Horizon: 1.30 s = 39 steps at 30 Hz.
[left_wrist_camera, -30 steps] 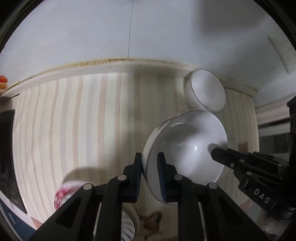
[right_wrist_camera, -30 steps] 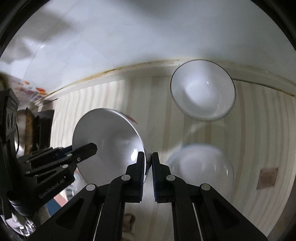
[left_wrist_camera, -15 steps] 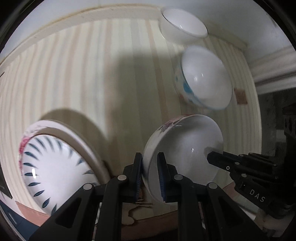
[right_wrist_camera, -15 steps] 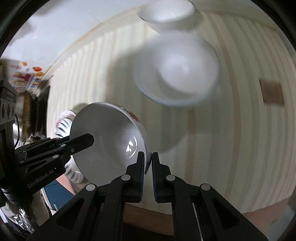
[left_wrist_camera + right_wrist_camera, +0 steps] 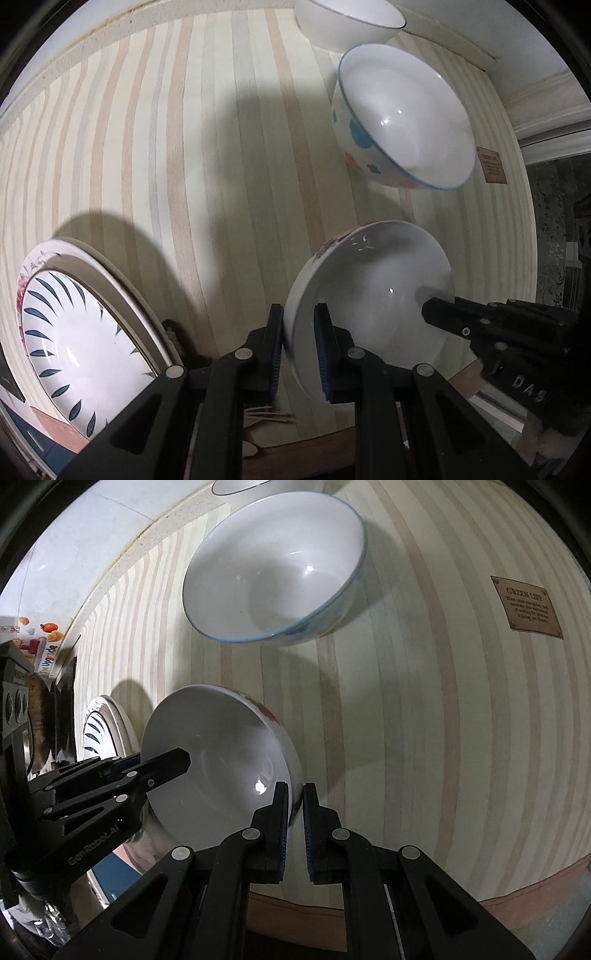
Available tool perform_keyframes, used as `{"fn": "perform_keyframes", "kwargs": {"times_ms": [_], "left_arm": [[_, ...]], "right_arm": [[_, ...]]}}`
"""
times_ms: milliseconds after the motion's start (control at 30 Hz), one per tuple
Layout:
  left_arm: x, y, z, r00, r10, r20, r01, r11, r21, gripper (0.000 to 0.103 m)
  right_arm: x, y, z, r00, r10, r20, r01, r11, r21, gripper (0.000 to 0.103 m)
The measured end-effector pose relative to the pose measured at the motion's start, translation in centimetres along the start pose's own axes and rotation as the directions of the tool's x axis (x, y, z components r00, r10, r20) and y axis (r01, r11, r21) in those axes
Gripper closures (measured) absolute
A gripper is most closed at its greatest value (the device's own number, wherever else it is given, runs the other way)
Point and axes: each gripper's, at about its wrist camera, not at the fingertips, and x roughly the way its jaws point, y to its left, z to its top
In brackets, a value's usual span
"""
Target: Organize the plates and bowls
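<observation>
A white bowl with a red flower print (image 5: 373,291) (image 5: 218,753) is held above the striped table by both grippers. My left gripper (image 5: 299,325) is shut on its near rim. My right gripper (image 5: 294,801) is shut on the opposite rim and shows in the left wrist view (image 5: 480,328). A larger blue-rimmed bowl with blue and orange spots (image 5: 402,118) (image 5: 273,565) stands on the table beyond it. A plain white bowl (image 5: 351,22) (image 5: 240,485) stands behind that, near the wall.
A stack of plates, the top one with a dark leaf pattern (image 5: 77,332) (image 5: 96,731), lies at the left front. The striped tablecloth (image 5: 166,147) carries a brown label (image 5: 526,607) at the right. A white wall (image 5: 74,546) runs behind.
Both grippers have carried the flowered bowl back and down towards the table's front edge. The view has tilted down; the blue-rimmed bowl and plate stack now show fully.
</observation>
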Motion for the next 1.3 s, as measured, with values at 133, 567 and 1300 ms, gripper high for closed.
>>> {"fn": "perform_keyframes", "kwargs": {"times_ms": [133,567,1300], "left_arm": [[-1.7,0.7,-0.2,0.999,0.032,0.042,-0.032,0.999,-0.017,0.089],[-6.1,0.9,8.6,0.976,-0.133,0.174,0.153,0.982,-0.108,0.08],[1.8,-3.0,13.5,0.997,-0.055,0.053,0.056,0.998,-0.012,0.092]], "right_arm": [[-1.3,-0.3,0.6,0.999,0.052,0.002,-0.052,0.999,0.008,0.091],[-8.4,-4.4,6.5,0.973,0.109,0.205,-0.132,0.986,0.101,0.054],[-2.8,-4.1,11.3,0.987,0.049,0.155,-0.066,0.992,0.105,0.091]]}}
